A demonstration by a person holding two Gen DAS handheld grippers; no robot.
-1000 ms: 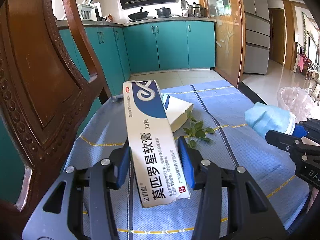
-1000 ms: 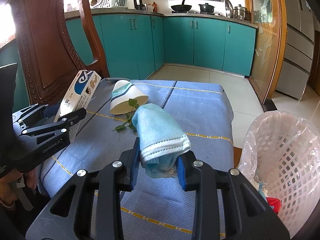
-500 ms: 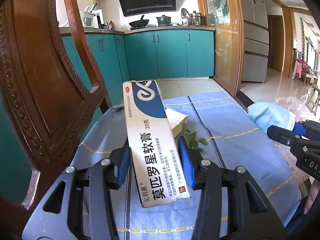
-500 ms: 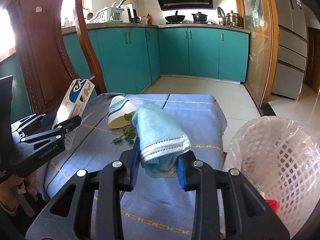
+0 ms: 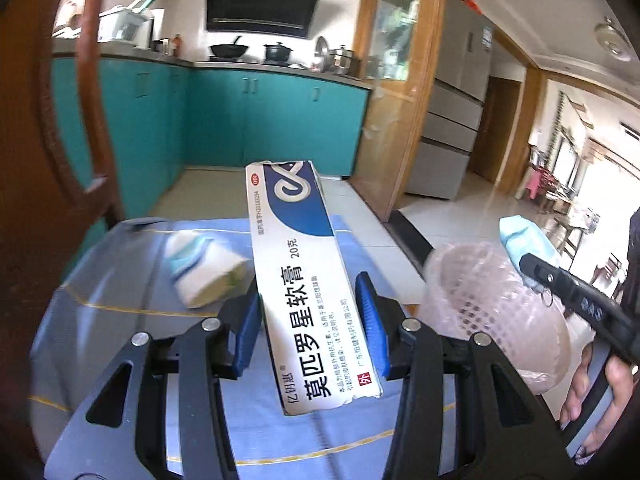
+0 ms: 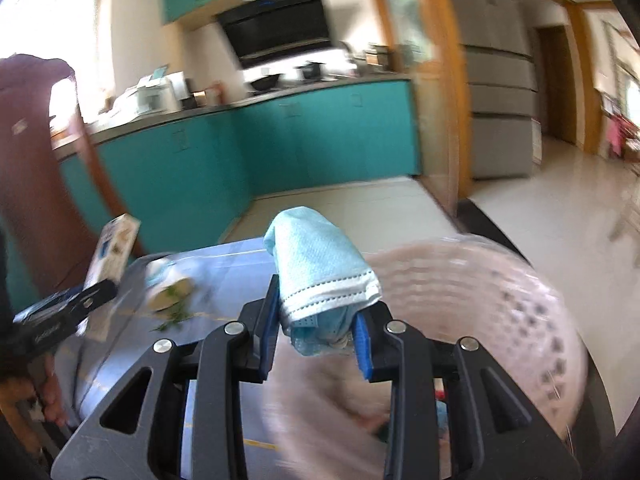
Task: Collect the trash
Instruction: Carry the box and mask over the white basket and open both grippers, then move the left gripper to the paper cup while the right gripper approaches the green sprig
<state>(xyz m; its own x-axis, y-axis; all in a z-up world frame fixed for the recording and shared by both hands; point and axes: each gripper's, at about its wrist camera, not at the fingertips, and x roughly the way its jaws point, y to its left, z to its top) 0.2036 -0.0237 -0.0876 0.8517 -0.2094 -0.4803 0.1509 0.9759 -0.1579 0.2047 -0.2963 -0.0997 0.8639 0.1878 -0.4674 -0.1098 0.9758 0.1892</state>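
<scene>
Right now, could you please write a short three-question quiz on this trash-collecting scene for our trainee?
1. True or false: the left gripper is empty.
2. What does the right gripper hold? A) a leaf sprig B) a blue face mask C) a paper cup
3. Fill in: the bin is a white lattice basket lined with a clear plastic ____.

Key: 1 false, it grips the ointment box; 2 B; 3 bag.
</scene>
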